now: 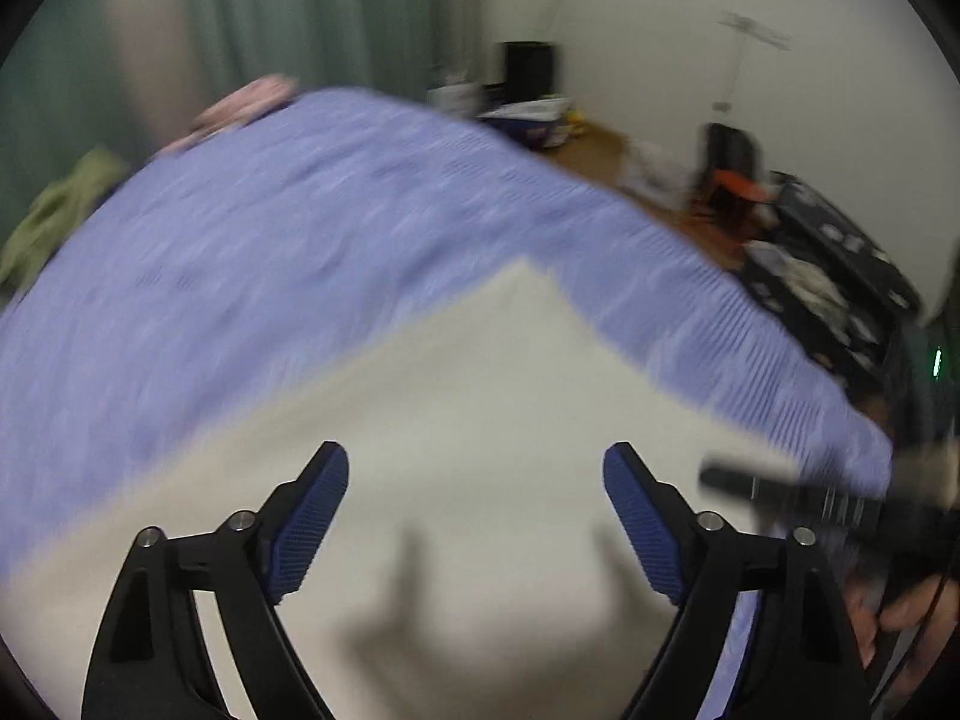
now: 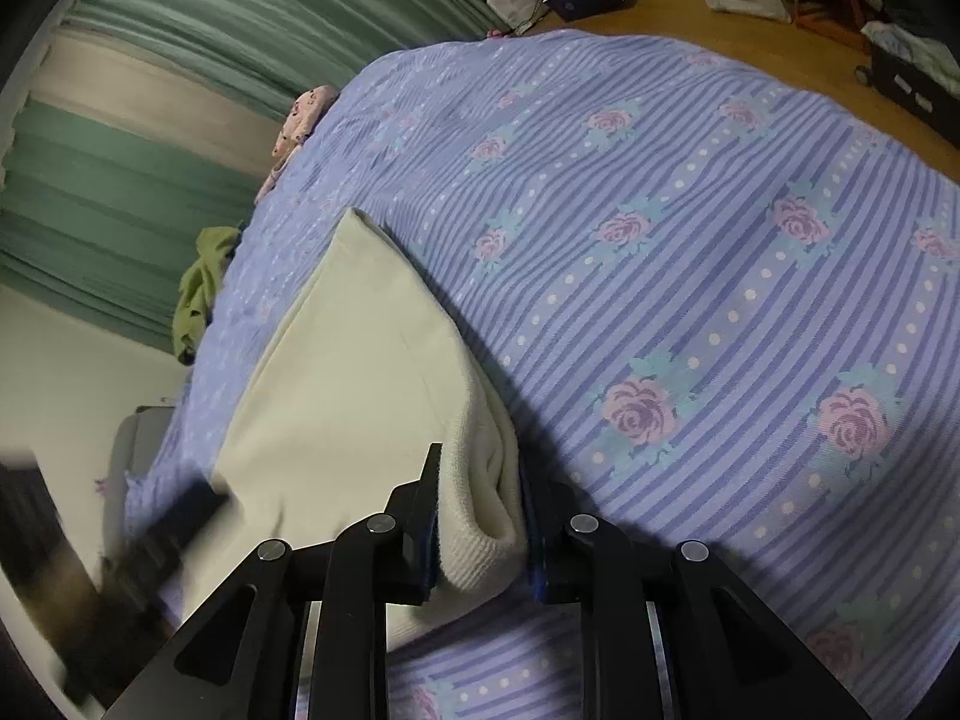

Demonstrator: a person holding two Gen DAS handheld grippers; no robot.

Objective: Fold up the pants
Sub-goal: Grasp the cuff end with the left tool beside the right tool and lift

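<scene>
Right tongs (image 2: 480, 516) clamped on ribbed cuff of cream pants (image 2: 336, 372) lying ahead on bedspread (image 2: 690, 276), left tongs (image 1: 477, 516) open above them; advised: keep hem edges aligned.

Matt cream cloth pants (image 2: 336, 396) — ribbed cuff.

You had one cream fabric pair of pants (image 2: 336, 396), one purple striped rose-print bedspread (image 2: 690, 276), one crumpled green garment (image 2: 201, 294), one pink patterned cloth (image 2: 303, 114), and two black grippers: left gripper (image 1: 476, 480), right gripper (image 2: 480, 480).
</scene>
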